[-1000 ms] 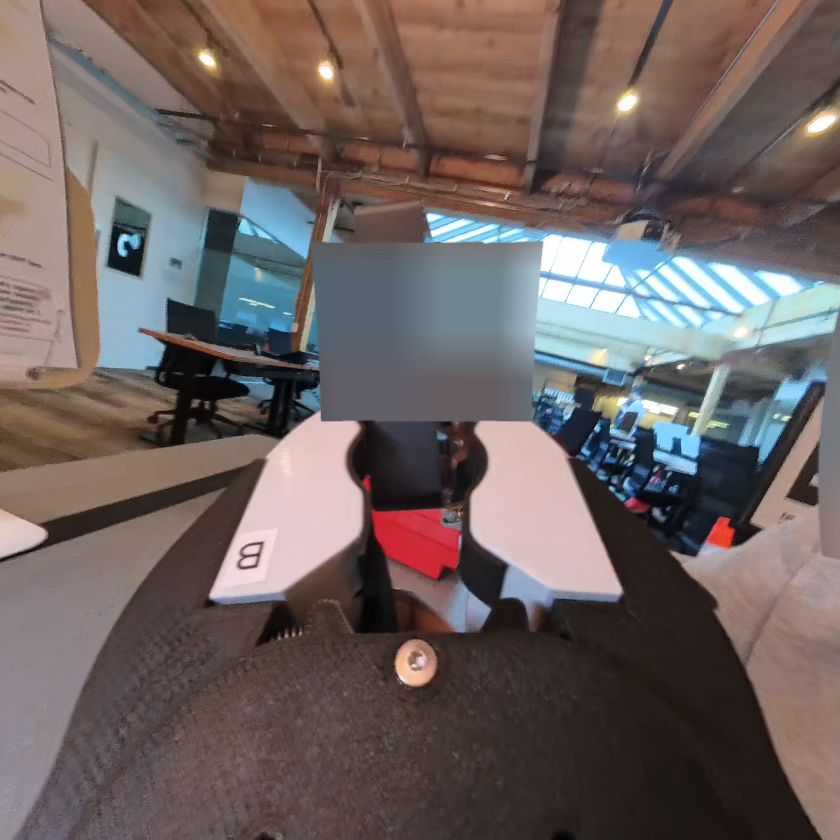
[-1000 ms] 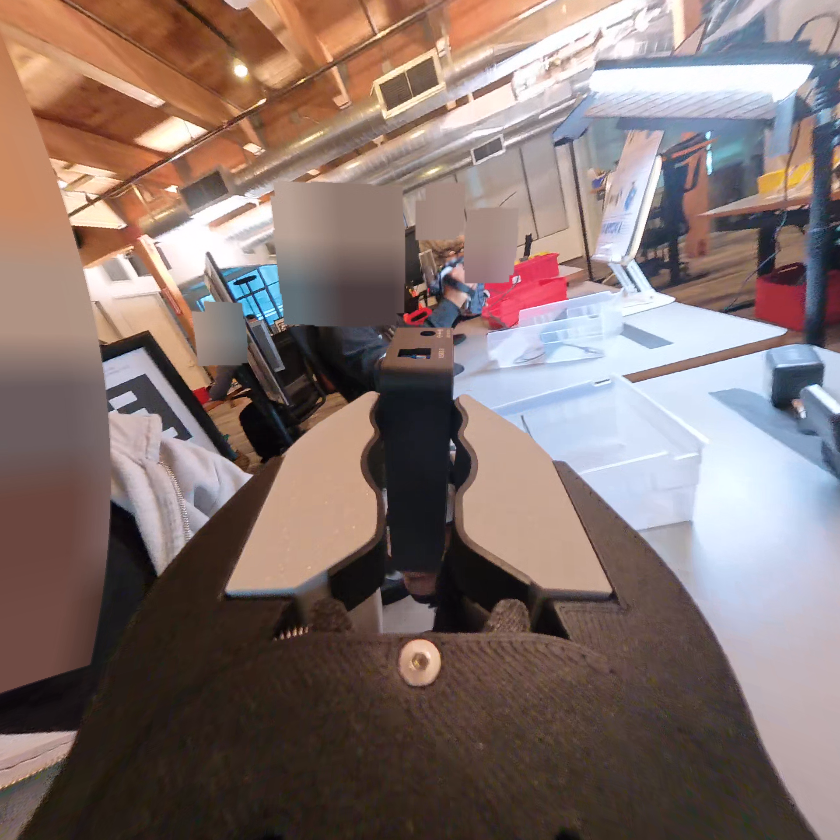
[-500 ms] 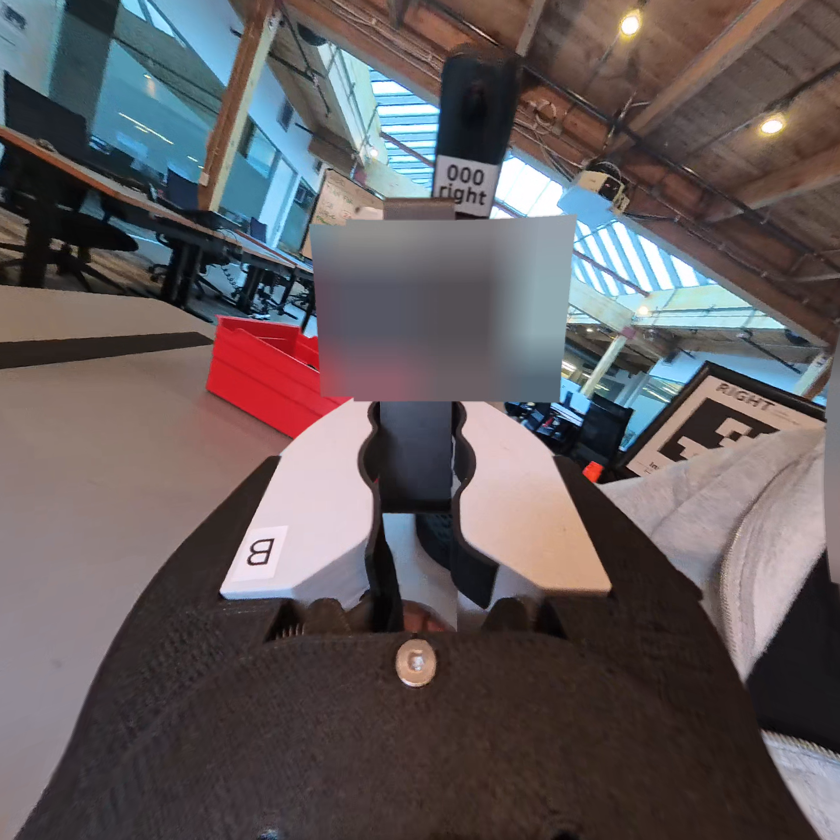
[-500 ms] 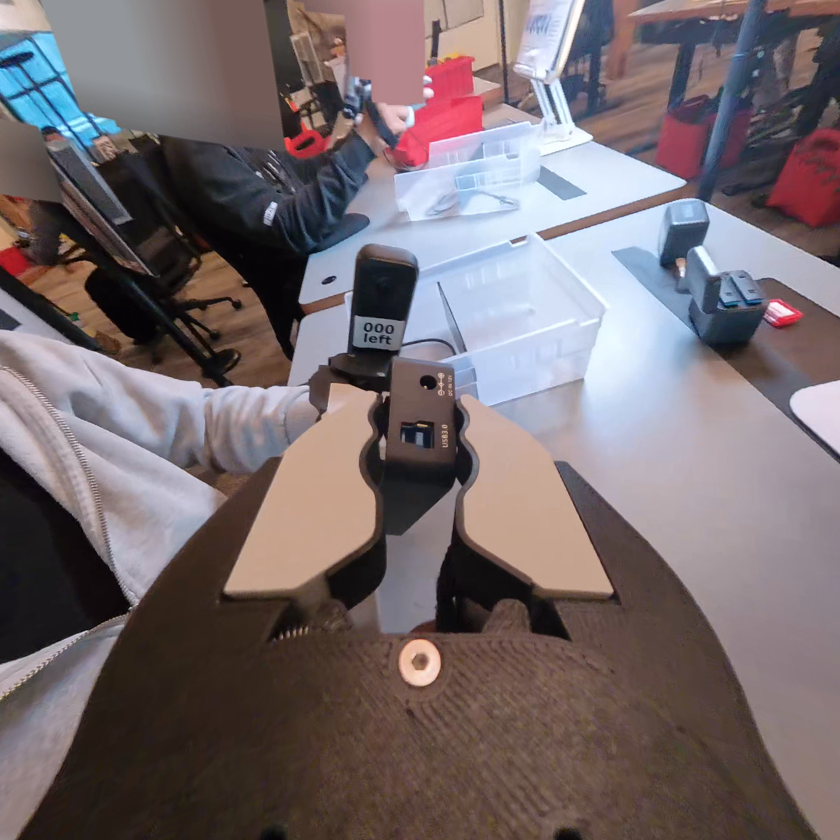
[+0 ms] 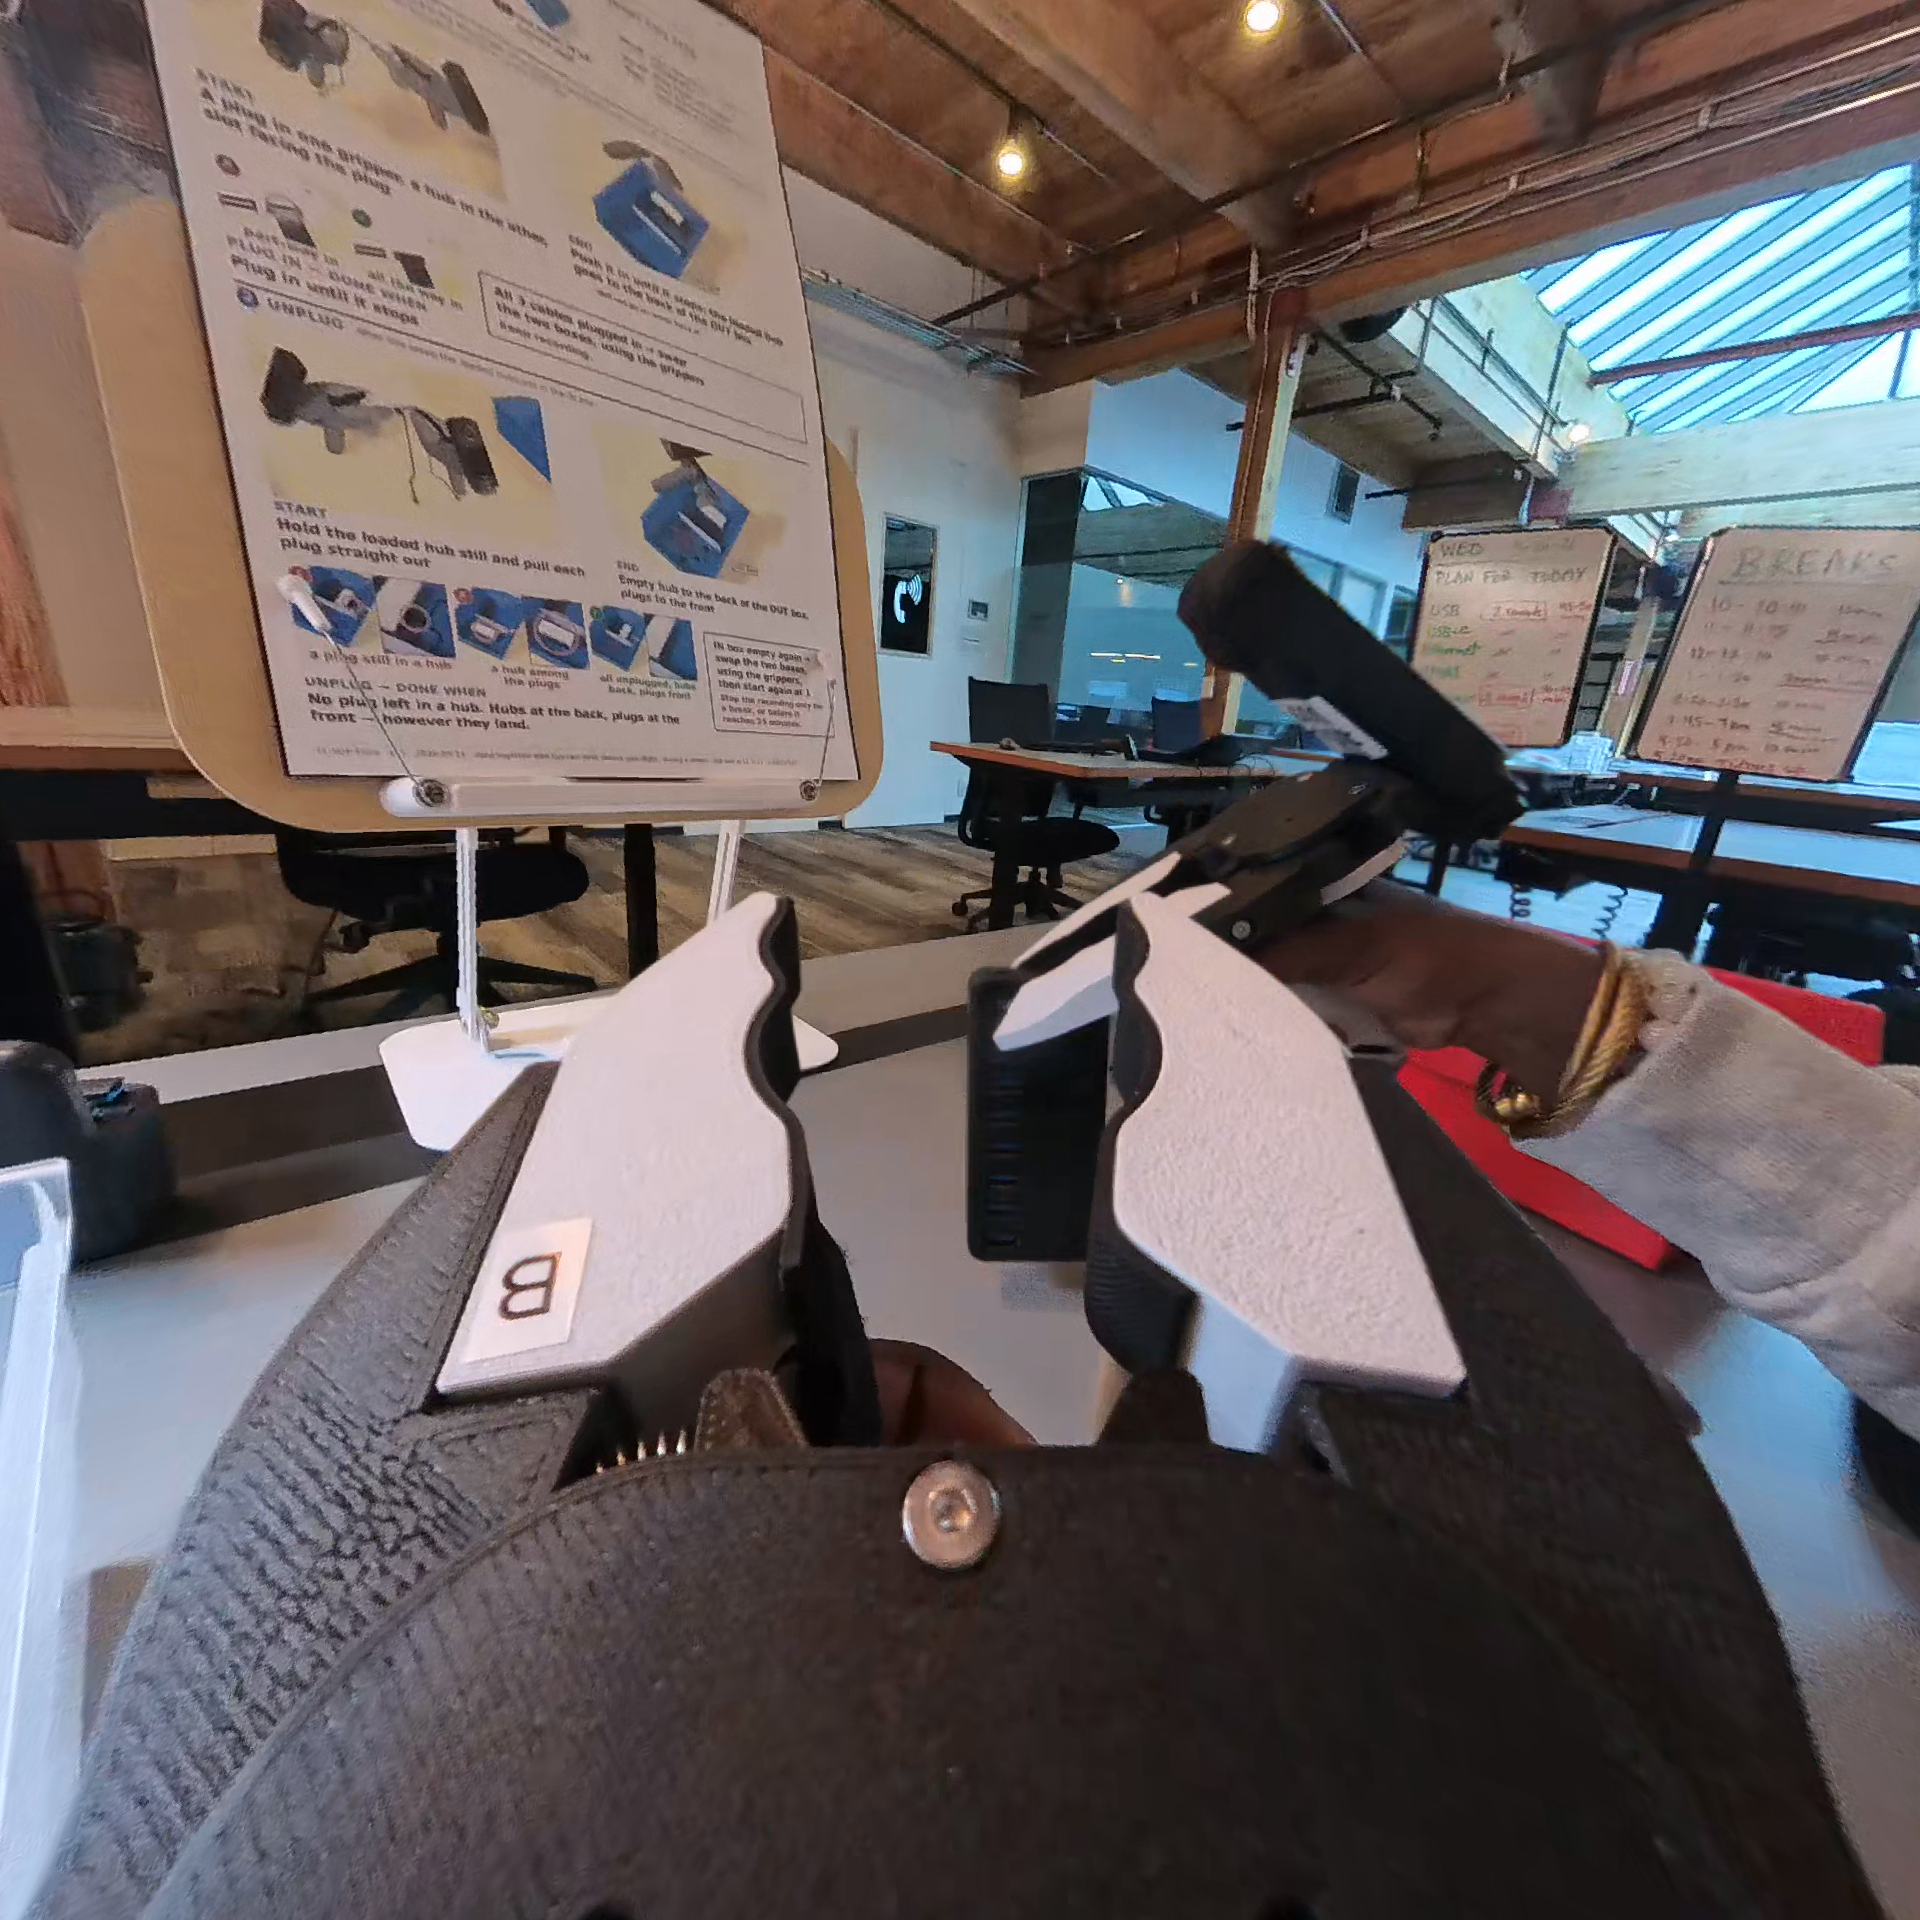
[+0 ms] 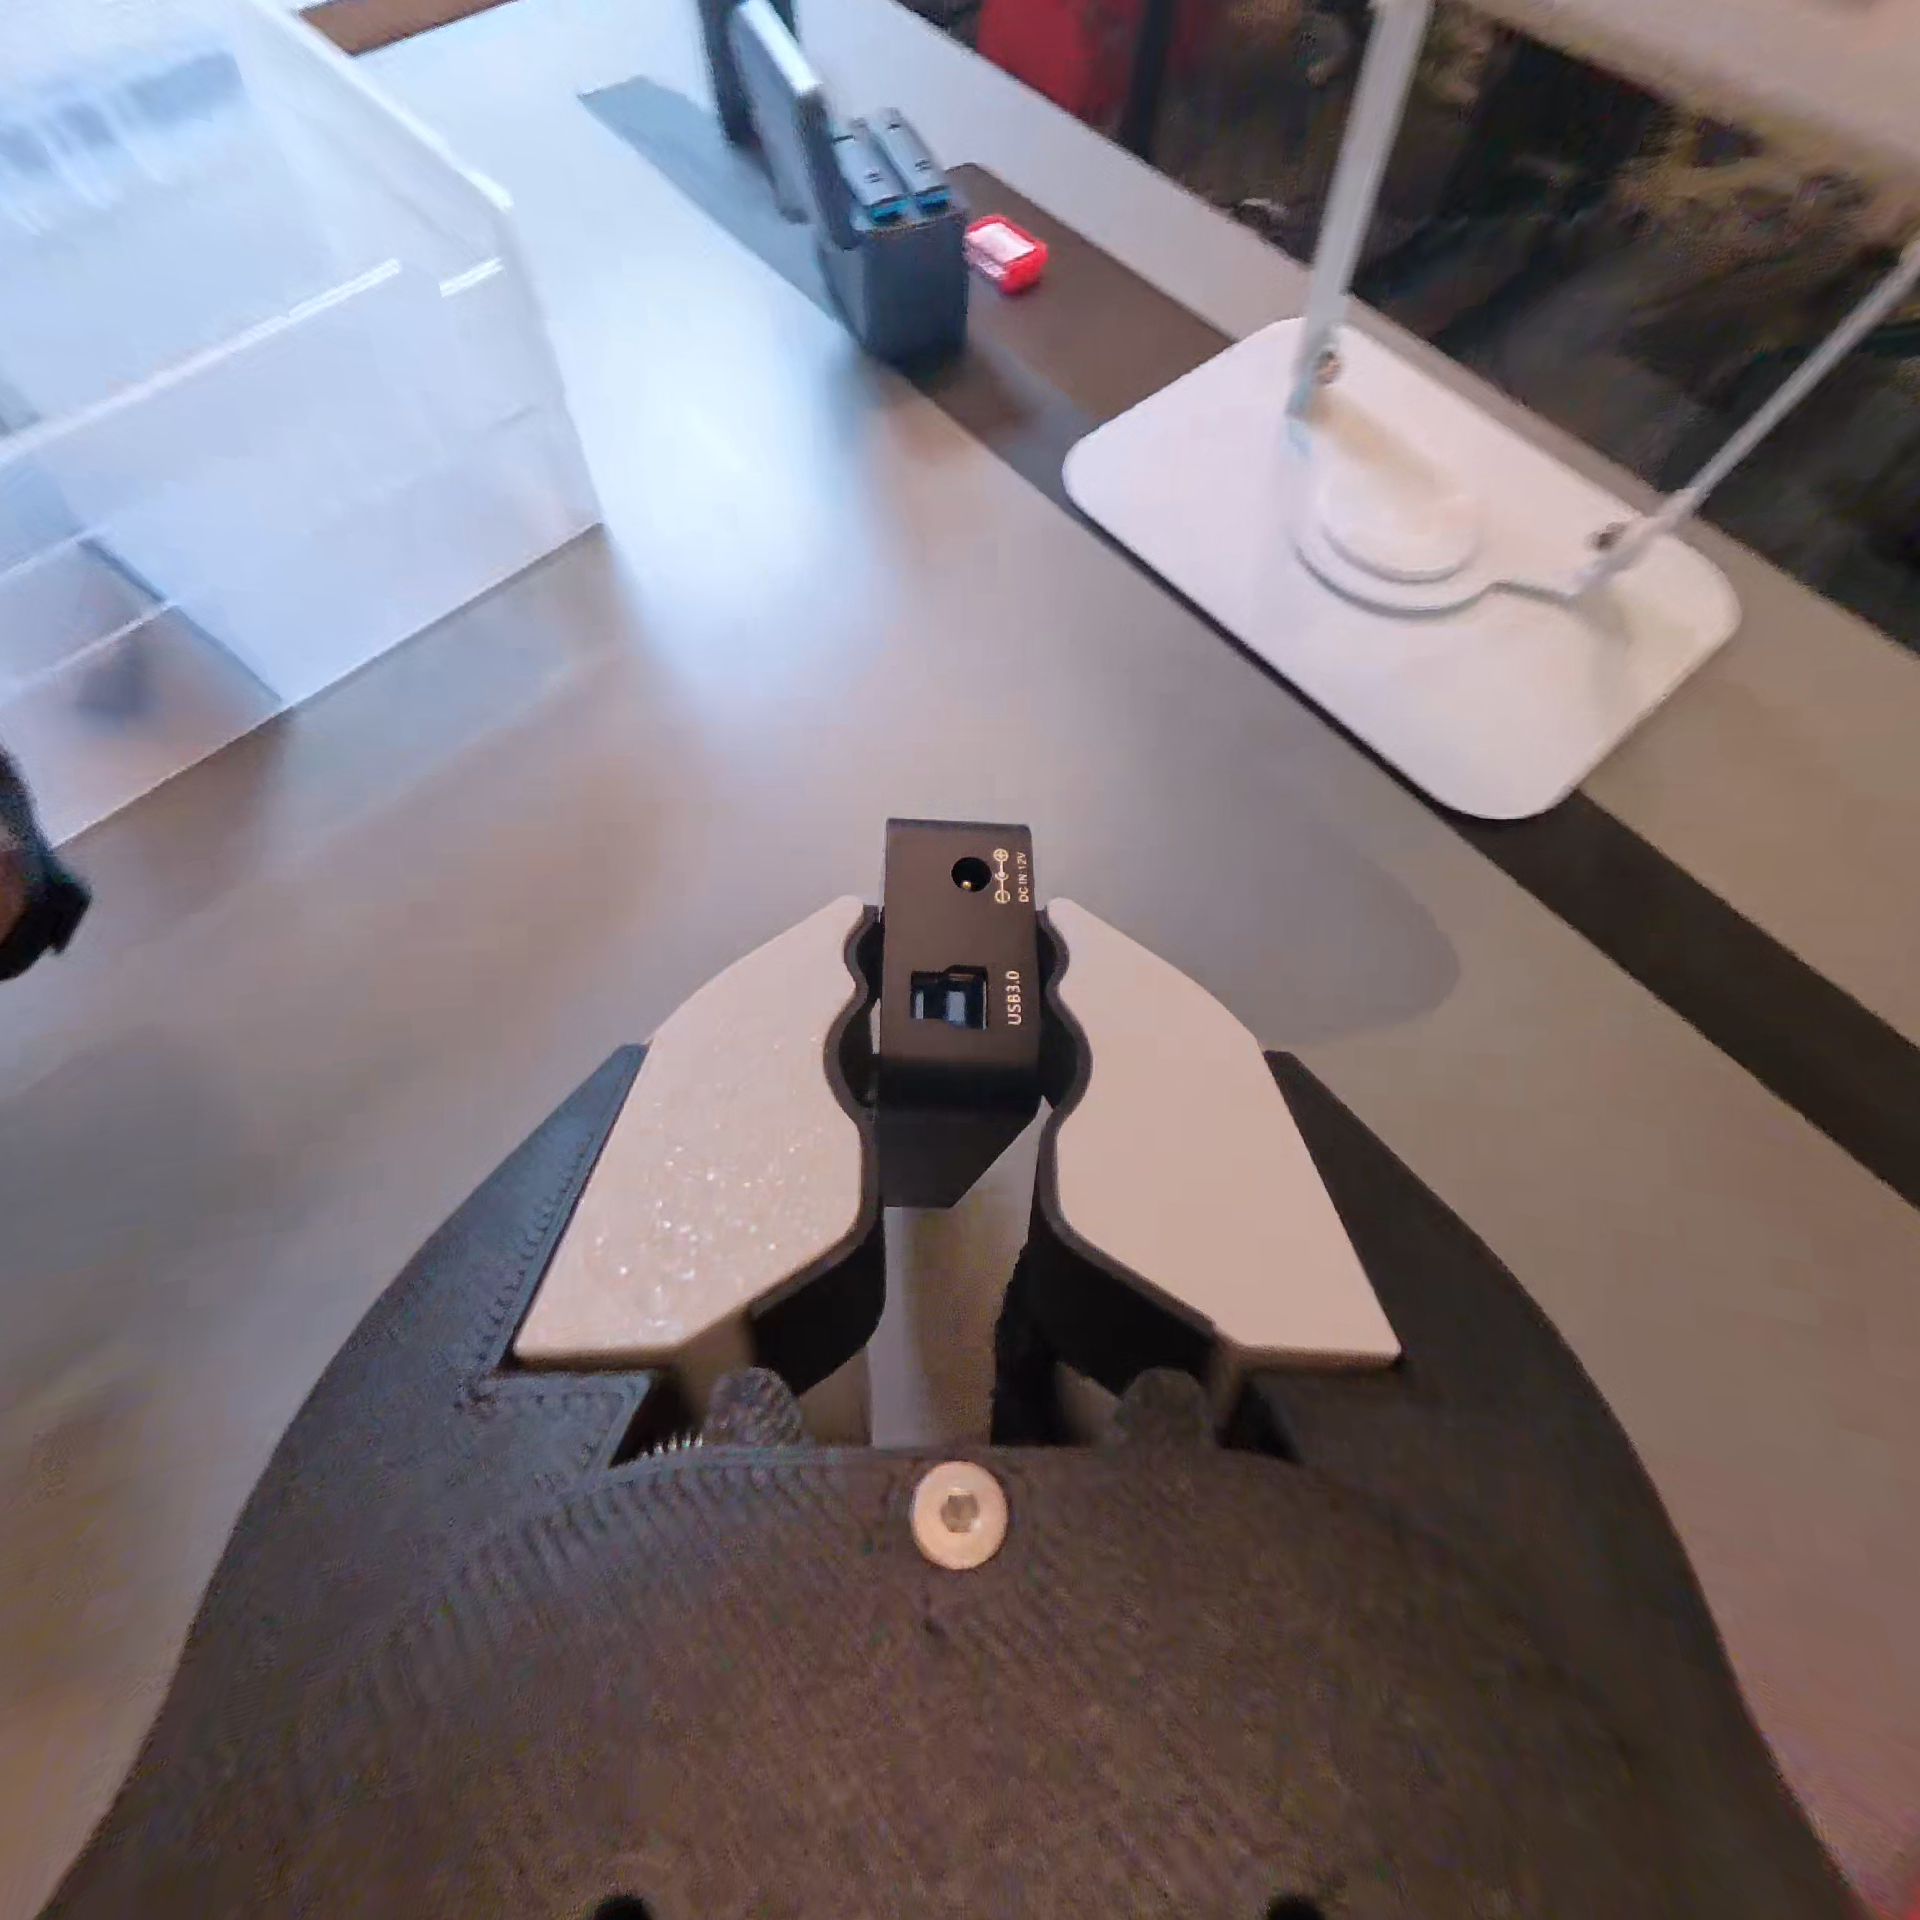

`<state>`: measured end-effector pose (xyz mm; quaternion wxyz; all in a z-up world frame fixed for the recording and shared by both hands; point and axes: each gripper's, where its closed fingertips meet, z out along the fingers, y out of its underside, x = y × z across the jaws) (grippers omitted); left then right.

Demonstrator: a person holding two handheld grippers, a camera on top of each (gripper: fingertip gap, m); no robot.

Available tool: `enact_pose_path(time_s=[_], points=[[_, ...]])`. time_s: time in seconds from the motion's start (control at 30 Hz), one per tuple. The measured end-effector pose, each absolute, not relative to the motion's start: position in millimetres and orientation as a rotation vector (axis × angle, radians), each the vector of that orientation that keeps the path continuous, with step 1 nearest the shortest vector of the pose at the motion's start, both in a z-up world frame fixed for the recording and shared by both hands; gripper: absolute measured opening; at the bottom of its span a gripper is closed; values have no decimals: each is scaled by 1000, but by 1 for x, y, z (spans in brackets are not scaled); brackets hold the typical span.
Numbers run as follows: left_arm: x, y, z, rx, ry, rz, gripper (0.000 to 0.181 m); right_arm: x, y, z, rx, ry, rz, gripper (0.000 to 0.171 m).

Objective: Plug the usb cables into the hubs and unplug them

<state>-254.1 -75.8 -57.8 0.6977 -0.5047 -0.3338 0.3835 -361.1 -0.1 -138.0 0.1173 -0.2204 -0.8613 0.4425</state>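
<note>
1. Left tool [image 5: 951, 1049]: jaws spread wide, nothing between them; the hub [image 5: 1029, 1132] stands just beyond its right finger, apart from it.
2. Right tool [image 6: 956, 1013]: jaws pinching the black hub [image 6: 956, 997] at its sides, port end facing the camera, held above the grey bench [image 6: 623, 831].
3. Right of the hub: a white stand base [image 6: 1455, 665] on the bench.

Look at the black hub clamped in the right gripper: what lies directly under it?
Under the hub, held by the right gripper, is bare grey table, and its shadow falls there. The hub's lower end and underside are hidden by the fingers.
</note>
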Motion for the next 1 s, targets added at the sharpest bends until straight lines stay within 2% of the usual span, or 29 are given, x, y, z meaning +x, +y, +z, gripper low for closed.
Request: enact_pose_path(time_s=[0.23,0.4,0.6,0.7,0.9,1.0], points=[[-253,-66,-63,-1180,-696,884,58,-347,2,-154,-283,-2606,1295,28],[-252,-55,-70,-1239,-668,877,58,-340,8,-158,-245,-2670,1286,28],[-252,-48,-77,-1289,-662,839,59,-344,12,-140,-299,-2615,1381,57],[-250,-41,-81,-1334,-650,787,59,-346,15,-115,-274,-2507,1463,79],[-240,-11,-99,-1517,-588,707,59,-330,31,-13,-234,-2111,1945,72],[-220,-11,-75,-1599,-560,646,59,-323,56,24,-209,-1935,2022,69]])
